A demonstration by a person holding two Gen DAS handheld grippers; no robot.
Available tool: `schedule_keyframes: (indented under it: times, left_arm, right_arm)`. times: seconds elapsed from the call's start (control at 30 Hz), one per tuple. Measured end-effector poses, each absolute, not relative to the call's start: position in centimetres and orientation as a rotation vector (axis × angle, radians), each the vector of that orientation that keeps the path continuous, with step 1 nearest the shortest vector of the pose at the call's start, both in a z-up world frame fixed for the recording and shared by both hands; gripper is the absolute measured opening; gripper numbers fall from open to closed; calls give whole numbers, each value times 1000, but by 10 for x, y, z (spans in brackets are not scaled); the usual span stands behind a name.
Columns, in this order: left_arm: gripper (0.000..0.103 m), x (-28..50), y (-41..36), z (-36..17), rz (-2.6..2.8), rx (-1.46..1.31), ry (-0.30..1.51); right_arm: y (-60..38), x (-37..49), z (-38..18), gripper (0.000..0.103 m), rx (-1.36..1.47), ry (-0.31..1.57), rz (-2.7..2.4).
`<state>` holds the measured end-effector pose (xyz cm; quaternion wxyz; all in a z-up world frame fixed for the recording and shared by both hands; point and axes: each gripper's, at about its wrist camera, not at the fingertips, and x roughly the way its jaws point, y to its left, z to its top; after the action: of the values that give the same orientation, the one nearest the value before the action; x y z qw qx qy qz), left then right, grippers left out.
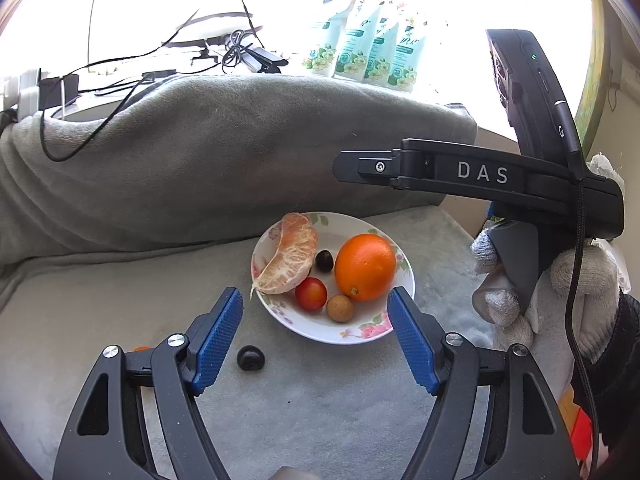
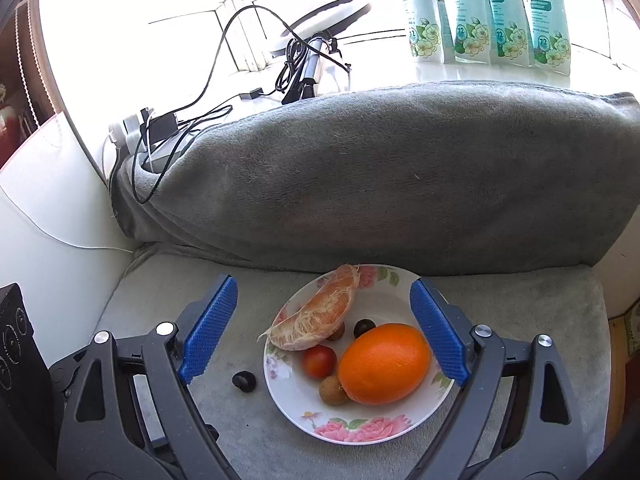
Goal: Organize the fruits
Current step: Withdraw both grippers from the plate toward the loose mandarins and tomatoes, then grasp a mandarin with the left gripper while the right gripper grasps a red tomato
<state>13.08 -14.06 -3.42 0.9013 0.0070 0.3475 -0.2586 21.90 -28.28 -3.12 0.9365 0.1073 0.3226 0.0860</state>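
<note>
A floral plate (image 1: 360,330) (image 2: 352,428) sits on the grey cushion. It holds an orange (image 1: 365,267) (image 2: 385,364), a peeled citrus wedge (image 1: 290,256) (image 2: 320,316), a red tomato (image 1: 311,294) (image 2: 319,361), a brown longan (image 1: 340,308) (image 2: 332,390) and a dark chestnut (image 1: 324,261) (image 2: 364,327). Another dark chestnut (image 1: 250,357) (image 2: 244,381) lies on the cushion left of the plate. My left gripper (image 1: 316,340) is open and empty, just short of the plate. My right gripper (image 2: 322,332) is open and empty above the plate; its body (image 1: 480,176) shows in the left wrist view.
A rolled grey blanket (image 1: 224,160) (image 2: 380,176) lies behind the plate. Detergent pouches (image 1: 368,52) (image 2: 488,12) and cables (image 1: 236,48) (image 2: 296,64) sit on the sill behind it. A small orange object (image 1: 141,348) peeks out by my left finger.
</note>
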Motion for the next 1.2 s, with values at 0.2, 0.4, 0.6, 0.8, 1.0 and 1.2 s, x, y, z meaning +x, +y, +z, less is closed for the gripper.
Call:
schedule_keyframes:
  times: [0.2,0.4,0.6,0.8,1.0,1.2]
  left_arm:
    - [80,119,-123,-29,-509,8,705]
    - [80,108,-102,-30,-488,-9,704]
    - [80,98,-61,-32,-446,-75,683]
    - [80,87,-21,-40,-363,-96,691]
    - [80,78,13,-51,-289,-111,708]
    - [72,65,35,-62,-250,-116,738]
  right_arm:
    - [-272,203,-27,91,166,616,196]
    - [-264,186,-29,91,153,600,207]
    - [-255,166,-33,91,146,583,232]
    - [-236,156,-36,90,111,576,273]
    - [-214,151,-43,90,76,597,334]
    - [-193,153,-60,79,67,656,417]
